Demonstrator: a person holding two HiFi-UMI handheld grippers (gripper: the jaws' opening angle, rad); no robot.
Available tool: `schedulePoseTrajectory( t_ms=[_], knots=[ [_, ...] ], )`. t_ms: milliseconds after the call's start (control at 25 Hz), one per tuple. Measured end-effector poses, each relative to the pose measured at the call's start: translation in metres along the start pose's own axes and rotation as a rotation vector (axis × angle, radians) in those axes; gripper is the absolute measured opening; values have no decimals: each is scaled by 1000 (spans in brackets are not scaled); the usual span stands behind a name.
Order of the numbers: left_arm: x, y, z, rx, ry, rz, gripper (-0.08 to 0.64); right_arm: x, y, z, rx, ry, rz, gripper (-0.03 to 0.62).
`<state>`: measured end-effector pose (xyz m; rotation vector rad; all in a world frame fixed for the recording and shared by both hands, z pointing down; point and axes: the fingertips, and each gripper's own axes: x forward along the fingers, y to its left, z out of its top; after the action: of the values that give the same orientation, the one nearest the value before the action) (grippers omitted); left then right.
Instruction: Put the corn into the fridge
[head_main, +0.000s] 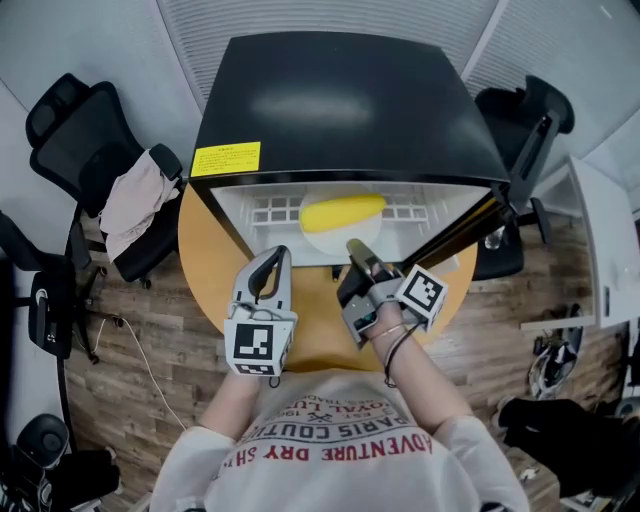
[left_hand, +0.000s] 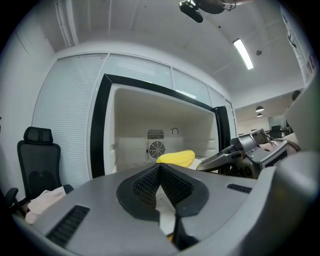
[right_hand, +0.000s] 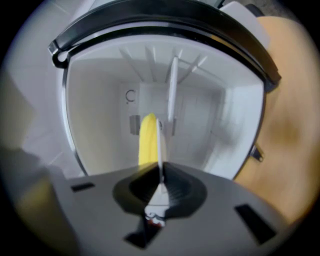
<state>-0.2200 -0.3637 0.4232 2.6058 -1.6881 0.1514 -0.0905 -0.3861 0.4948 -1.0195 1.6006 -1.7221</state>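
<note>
Corn (head_main: 343, 212), smooth bright yellow, lies on white plate (head_main: 316, 231) inside fridge (head_main: 340, 100).

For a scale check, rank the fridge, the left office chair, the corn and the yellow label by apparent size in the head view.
1. fridge
2. office chair
3. corn and yellow label: too alike to rank, and the label on the fridge top lies nearer the camera.
</note>
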Motion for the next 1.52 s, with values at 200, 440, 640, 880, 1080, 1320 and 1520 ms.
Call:
schedulePoseTrajectory(
  t_ms=[200, 440, 640, 880, 1080, 1320, 1520],
  knots=[
    [13, 5, -2, -8, 3, -15, 25, 14, 0, -1, 34, -37, -1, 40],
    [26, 8, -4, -16, 8, -31, 25, 26, 4, 1, 58, -115, -2, 49],
    [34, 10, -8, -19, 13, -42, 25, 39, 7, 1, 46, -125, 1, 63],
    [39, 8, -15, -37, 30, -58, 25, 43, 4, 2, 76, -131, 36, 80],
    [43, 6, -21, -83, 50, -63, 25, 44, 2, 2, 60, -123, 35, 84],
    [42, 2, -18, -53, 37, -80, 25, 42, 8, -1, -2, -99, 31, 105],
    [33, -1, -15, -38, 28, -69, 25, 26, 12, -25, 28, -53, 77, 138]
  ],
)
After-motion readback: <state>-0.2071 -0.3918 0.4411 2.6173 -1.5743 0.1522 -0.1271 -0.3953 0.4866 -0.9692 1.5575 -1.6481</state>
